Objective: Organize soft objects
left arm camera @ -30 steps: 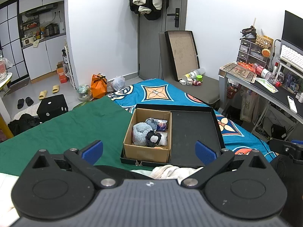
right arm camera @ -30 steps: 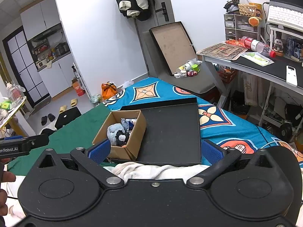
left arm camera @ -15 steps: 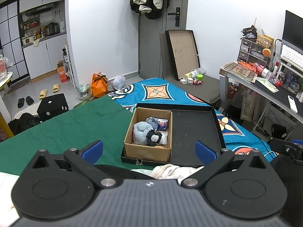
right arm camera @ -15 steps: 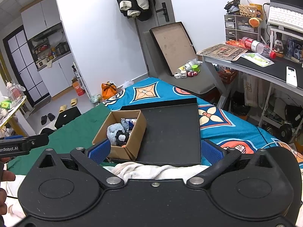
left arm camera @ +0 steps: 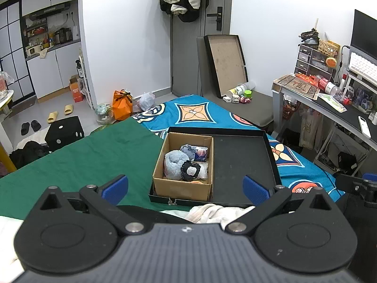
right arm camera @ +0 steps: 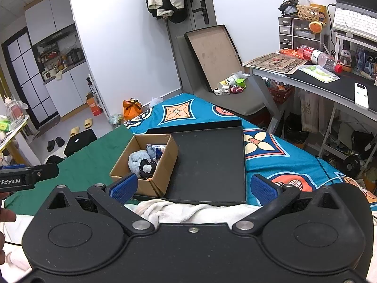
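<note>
Both jaws stood wide apart and empty: left gripper (left arm camera: 185,186) with blue-padded fingers (left arm camera: 115,186), right gripper (right arm camera: 192,187) with the same blue pads (right arm camera: 261,186), both held low over the near edge of the bed. Green cloth bedspread (left arm camera: 77,155) covered the left side of the bed, blue patterned sheet with orange diamonds (left arm camera: 195,113) the far and right side. Shallow black rectangular tray (left arm camera: 242,160) lay across the seam of the two, its right half bare. Brown open cardboard box (left arm camera: 182,188) sat inside the tray's left half, against the tray's left wall. Rumpled white towel-like cloth (right arm camera: 188,211) lay just in front of the tray's near edge, right below both grippers, partly hidden by them. Inside the box: pale blue fluffy plush (left arm camera: 174,162) at left, black-rimmed soft piece with a white centre (left arm camera: 189,171) touching it on the right, grey-blue fabric scrap (left arm camera: 187,149) behind, small printed packet (left arm camera: 200,153) at the back right corner, something pale under them, could not tell what. In the right wrist view the left gripper's side arm (right arm camera: 28,176) showed at the left edge, with part of a hand (right arm camera: 6,212) below it.
</note>
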